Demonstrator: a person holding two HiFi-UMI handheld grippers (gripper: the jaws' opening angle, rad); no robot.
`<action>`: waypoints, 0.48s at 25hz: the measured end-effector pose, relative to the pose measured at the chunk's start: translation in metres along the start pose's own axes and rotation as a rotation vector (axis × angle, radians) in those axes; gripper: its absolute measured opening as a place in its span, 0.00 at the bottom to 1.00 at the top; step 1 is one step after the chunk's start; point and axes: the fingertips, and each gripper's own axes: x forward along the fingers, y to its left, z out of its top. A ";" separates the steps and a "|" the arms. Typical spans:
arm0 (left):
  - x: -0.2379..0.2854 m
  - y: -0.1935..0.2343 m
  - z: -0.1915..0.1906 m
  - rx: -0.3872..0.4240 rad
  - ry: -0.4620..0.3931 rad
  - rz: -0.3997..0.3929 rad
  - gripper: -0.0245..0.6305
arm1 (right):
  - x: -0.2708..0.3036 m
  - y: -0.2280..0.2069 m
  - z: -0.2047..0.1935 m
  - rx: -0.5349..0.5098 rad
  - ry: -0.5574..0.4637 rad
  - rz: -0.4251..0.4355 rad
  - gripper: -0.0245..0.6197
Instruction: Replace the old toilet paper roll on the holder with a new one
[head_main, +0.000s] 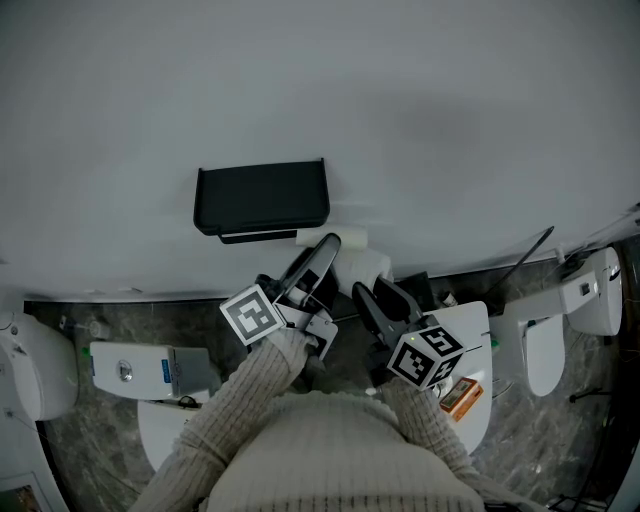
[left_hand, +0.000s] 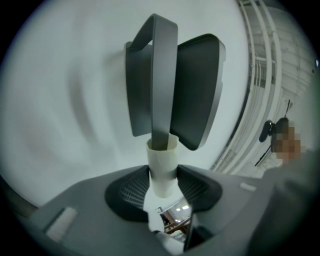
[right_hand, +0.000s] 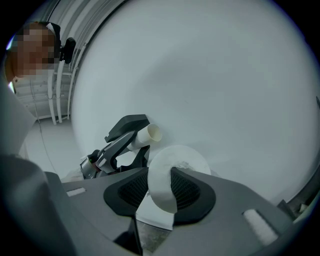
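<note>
Two grippers each pinch one item. The left gripper (left_hand: 162, 189) clamps one bare core tube (left_hand: 162, 167) just right of the single black holder (head_main: 262, 195), at head view centre. The right gripper (right_hand: 164, 192) clamps one full paper roll (right_hand: 180, 157), lower right of the tube.

Dark marbled floor (head_main: 60, 440), white bathroom fixtures standing on it at far left (head_main: 35, 365) and right (head_main: 545, 355). White ledge (head_main: 478, 325) carries a small orange box (head_main: 461, 398). Black holder (head_main: 262, 197) fixed to grey wall (head_main: 450, 120).
</note>
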 end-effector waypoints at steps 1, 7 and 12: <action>0.002 0.000 -0.002 -0.004 0.007 -0.001 0.30 | -0.002 -0.002 0.000 0.001 -0.003 -0.006 0.25; 0.010 -0.003 -0.022 -0.035 0.059 -0.011 0.30 | -0.013 -0.009 0.003 0.009 -0.017 -0.036 0.25; 0.010 -0.001 -0.034 -0.061 0.087 -0.017 0.30 | -0.016 -0.013 0.002 0.015 -0.022 -0.050 0.25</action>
